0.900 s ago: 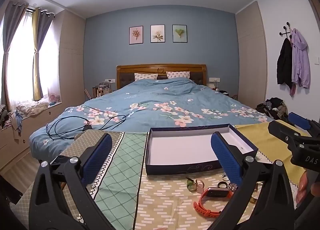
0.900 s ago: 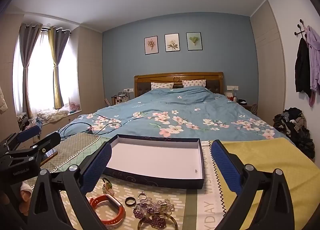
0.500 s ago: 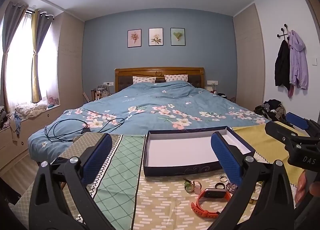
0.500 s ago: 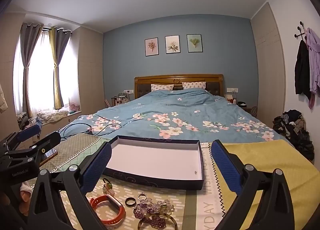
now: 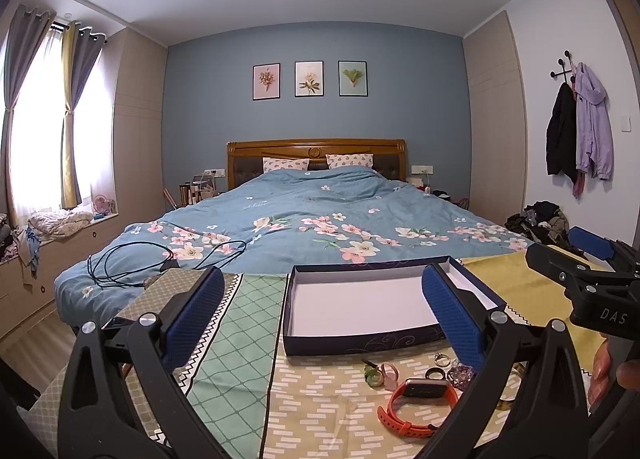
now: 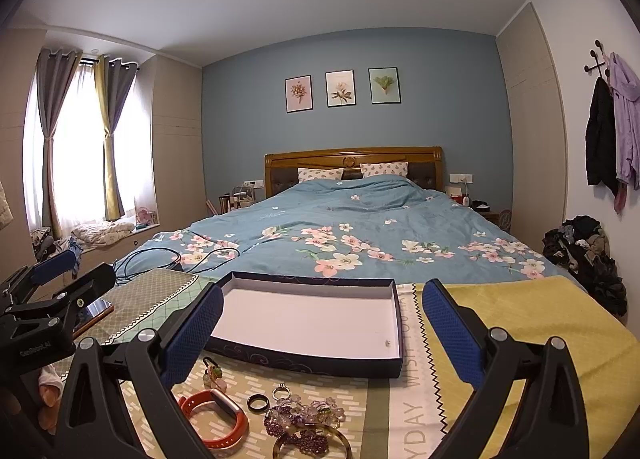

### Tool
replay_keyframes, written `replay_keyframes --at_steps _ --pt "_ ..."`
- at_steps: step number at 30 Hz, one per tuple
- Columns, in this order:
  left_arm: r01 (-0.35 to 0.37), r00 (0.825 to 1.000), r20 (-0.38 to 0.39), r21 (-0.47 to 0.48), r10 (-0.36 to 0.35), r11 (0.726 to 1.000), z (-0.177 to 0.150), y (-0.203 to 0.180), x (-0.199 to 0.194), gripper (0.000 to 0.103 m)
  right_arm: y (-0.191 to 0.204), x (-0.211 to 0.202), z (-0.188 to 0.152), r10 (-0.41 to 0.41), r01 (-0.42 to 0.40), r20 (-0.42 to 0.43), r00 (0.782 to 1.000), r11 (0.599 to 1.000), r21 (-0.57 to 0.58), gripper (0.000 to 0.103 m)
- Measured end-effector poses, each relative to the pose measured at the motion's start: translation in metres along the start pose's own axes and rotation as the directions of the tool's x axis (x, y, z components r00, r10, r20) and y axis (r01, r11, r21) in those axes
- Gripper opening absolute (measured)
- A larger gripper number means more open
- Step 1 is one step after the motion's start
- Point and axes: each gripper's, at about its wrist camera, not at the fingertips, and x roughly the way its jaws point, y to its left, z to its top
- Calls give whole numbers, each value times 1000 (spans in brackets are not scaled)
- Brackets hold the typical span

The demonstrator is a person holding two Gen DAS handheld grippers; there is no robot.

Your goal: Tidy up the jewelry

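Note:
A dark blue box lid with a bare white inside lies on the patterned cloth. In front of it lie an orange watch band, a black ring, a silver ring, a purple bead bracelet, a gold bangle and a green and pink charm. My left gripper hangs open above the cloth, left of the jewelry. My right gripper is open over the box, nothing between its fingers.
The cloth-covered surface stands at the foot of a bed with a blue floral duvet. A black cable lies on the bed's left corner. A phone rests at the left. A clothes pile sits by the right wall.
Both grippers have tipped slightly upward or backed off: box and jewelry sit lower in both views. Jaws stay wide open and nothing was picked up.

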Motion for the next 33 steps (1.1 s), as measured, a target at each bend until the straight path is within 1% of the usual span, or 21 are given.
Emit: replay_keyframes --at_steps 33 --pt "-1 1000 8 -3 1 1000 1 2 0 97 -1 2 -2 12 -12 -12 1000 1000 15 96"
